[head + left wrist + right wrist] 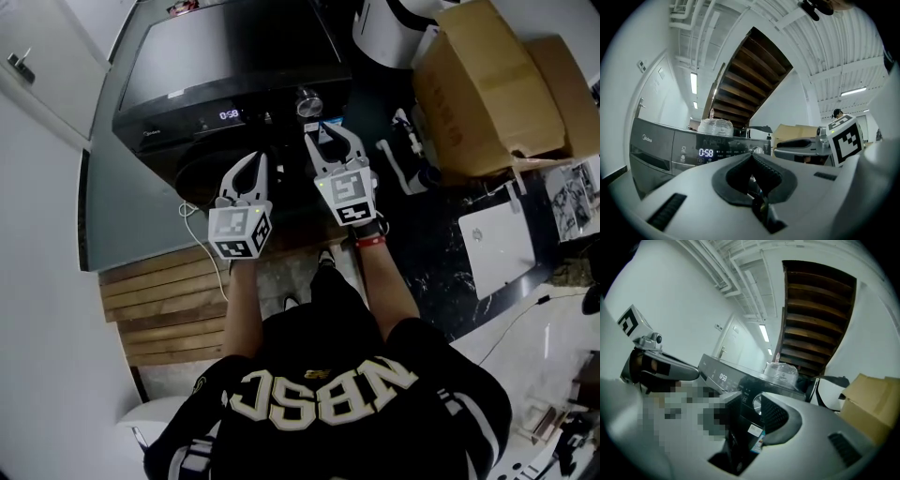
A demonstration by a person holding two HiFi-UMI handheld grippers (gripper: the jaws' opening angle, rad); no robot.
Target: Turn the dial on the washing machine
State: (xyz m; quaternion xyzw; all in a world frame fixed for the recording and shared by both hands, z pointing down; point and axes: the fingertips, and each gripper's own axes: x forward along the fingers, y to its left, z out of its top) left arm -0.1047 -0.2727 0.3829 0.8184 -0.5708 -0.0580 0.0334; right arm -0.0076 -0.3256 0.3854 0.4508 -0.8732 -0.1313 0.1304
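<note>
The dark grey washing machine point(225, 56) stands in front of me, its display point(706, 153) lit. Its round silver dial point(308, 101) sits on the control panel to the right of the display. My right gripper point(336, 134) is just short of the dial, jaws apart and holding nothing. In the right gripper view the dial point(758, 405) shows through the gap between the jaws of that gripper point(749, 410), with no pad touching it. My left gripper point(253, 161) hangs lower and to the left, in front of the machine's door, jaws together and empty. In the left gripper view the dial point(758, 151) lies beyond its closed tips point(751, 158).
Large cardboard boxes point(487, 84) stand to the right of the machine, with a white appliance point(389, 28) behind them. A wrapped bundle point(715, 126) rests on the machine's top. Wooden boards point(164, 300) and a white cable point(202, 234) lie on the floor at the left.
</note>
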